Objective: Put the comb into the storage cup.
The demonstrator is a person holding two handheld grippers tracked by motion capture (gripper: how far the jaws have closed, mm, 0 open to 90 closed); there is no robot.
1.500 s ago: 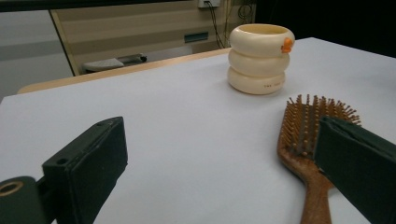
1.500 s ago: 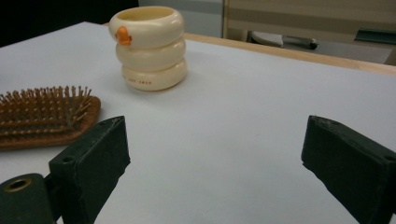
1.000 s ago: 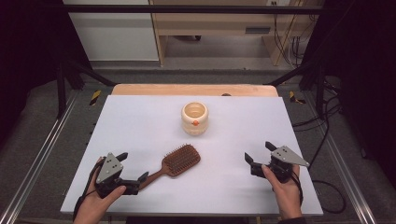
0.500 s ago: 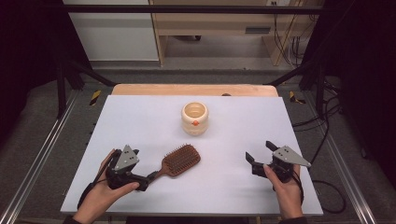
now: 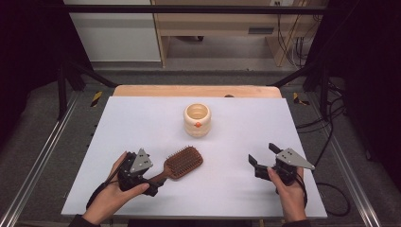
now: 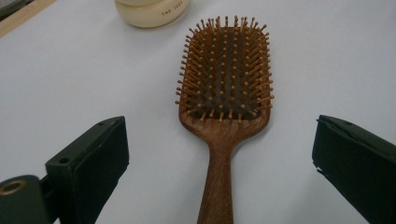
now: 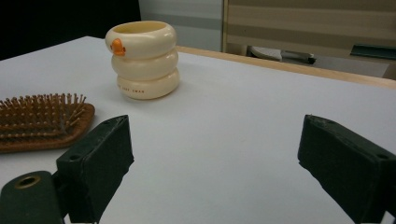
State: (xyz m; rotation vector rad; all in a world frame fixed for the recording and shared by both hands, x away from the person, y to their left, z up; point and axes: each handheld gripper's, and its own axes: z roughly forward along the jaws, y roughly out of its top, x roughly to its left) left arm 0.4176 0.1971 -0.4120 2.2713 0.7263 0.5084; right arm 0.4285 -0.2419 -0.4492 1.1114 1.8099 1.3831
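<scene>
I judge the work to be at its very start: the wooden hairbrush (image 5: 177, 165) lies flat on the white tabletop (image 5: 246, 127), bristles up, its handle pointing toward my left side, and nothing has been lifted yet. What I take to be in hand is the pickup of that brush; the grasp itself is not yet made.

My left tongs (image 6: 219, 158) stand wide open, one jaw on each side of the brush handle (image 6: 217, 186), with clear white tabletop showing between each jaw and the wood. From the left gripper view the handle runs right up the middle of the gap, so the line-up looks good to me, but the tongs touch nothing and hold nothing. From the high view the left tongs (image 5: 153, 185) sit at the handle's end, near the front edge.

My right tongs (image 7: 215, 158) are also spread wide and empty, resting low over bare tabletop well apart from the brush. The cream ringed cup (image 5: 197, 119) with an orange mark stands upright farther back, untouched.

Left to do: close on the handle and lift.
</scene>
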